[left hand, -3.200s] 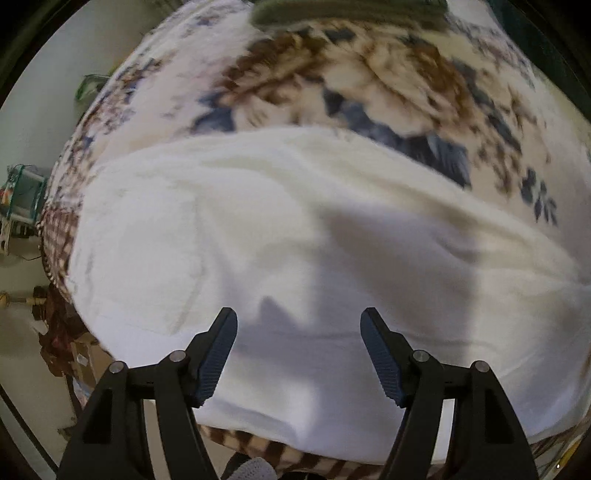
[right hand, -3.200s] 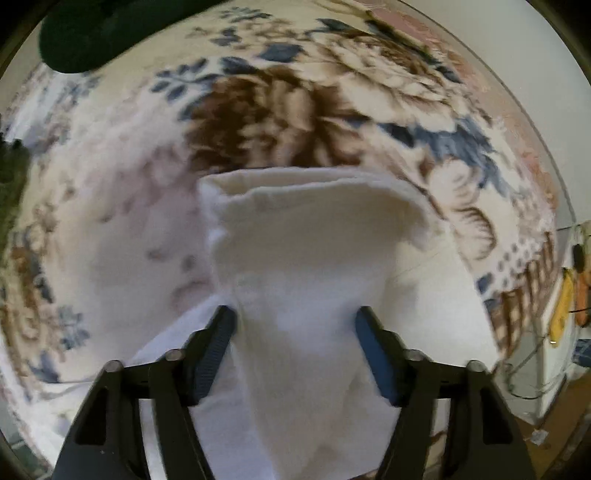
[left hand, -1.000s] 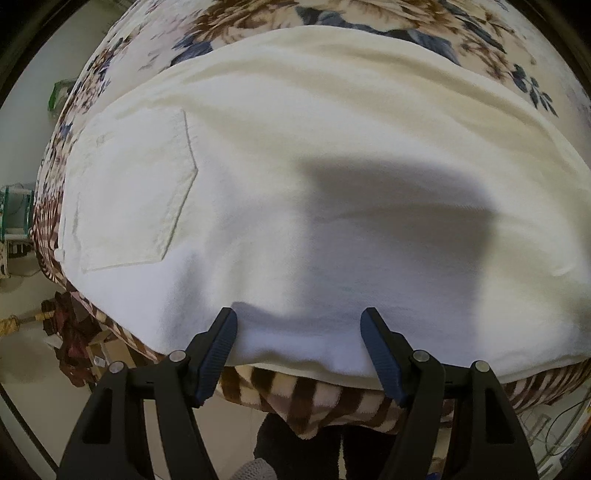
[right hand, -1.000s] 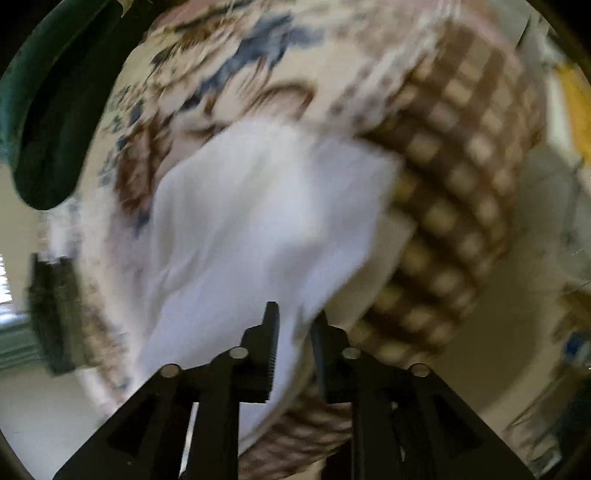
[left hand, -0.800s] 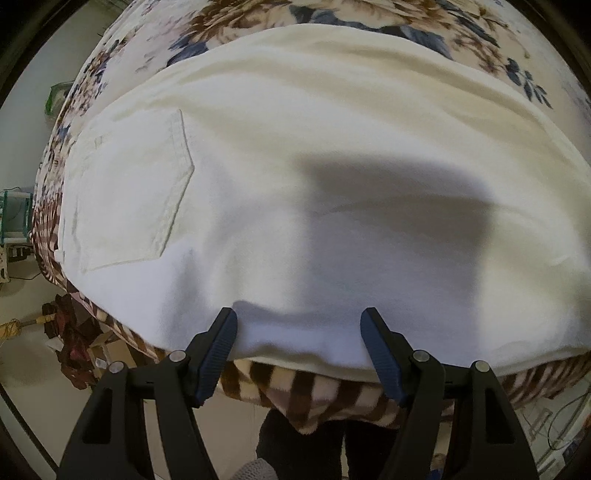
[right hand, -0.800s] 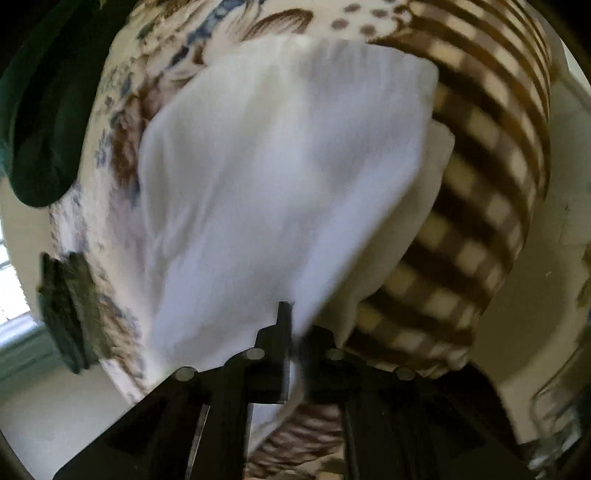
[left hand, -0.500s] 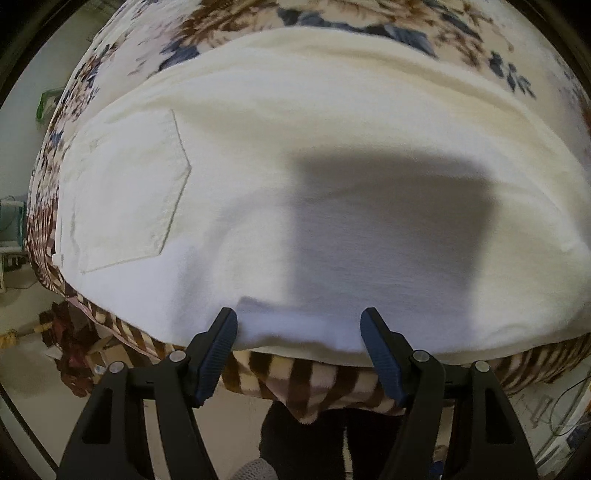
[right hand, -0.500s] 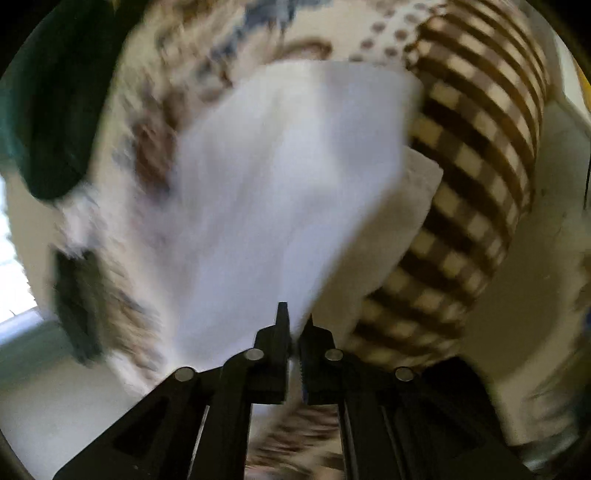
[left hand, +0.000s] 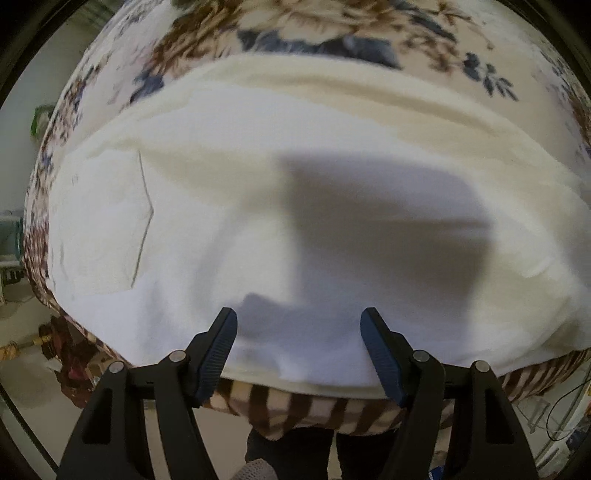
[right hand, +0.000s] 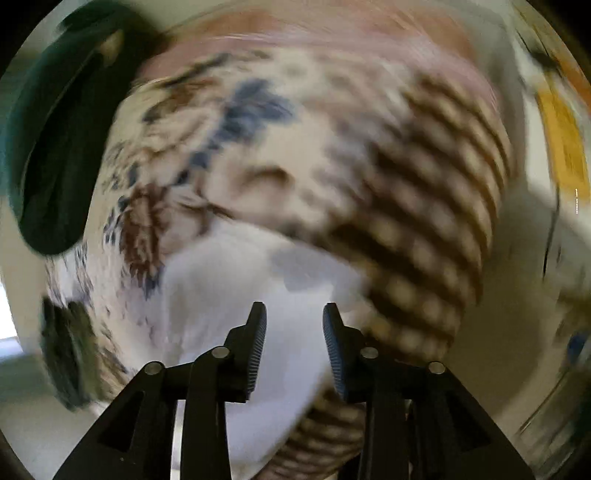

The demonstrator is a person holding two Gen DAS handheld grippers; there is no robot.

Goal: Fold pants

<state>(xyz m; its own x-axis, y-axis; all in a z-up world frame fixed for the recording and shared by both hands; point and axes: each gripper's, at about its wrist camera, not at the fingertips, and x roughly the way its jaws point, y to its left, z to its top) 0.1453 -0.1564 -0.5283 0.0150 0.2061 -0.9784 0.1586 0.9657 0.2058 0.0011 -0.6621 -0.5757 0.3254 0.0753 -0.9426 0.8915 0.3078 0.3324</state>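
White pants (left hand: pixel 295 206) lie spread flat on a flowered blanket (left hand: pixel 332 33), with a back pocket (left hand: pixel 107 221) at the left. My left gripper (left hand: pixel 298 328) is open and empty, just above the pants' near edge. In the blurred right wrist view, the pants' leg end (right hand: pixel 236 295) lies near the bed's corner. My right gripper (right hand: pixel 293 325) is open over it with nothing held.
The blanket's brown checked border (left hand: pixel 314 406) hangs over the bed's near edge; it also shows in the right wrist view (right hand: pixel 406 206). A dark green cloth (right hand: pixel 55 147) lies at the far left. Floor clutter (left hand: pixel 22 347) sits left of the bed.
My right gripper was shut on the pants' leg end; it has opened, let the cloth go and swung quickly. My left gripper moved forward a little over the pants and stays open.
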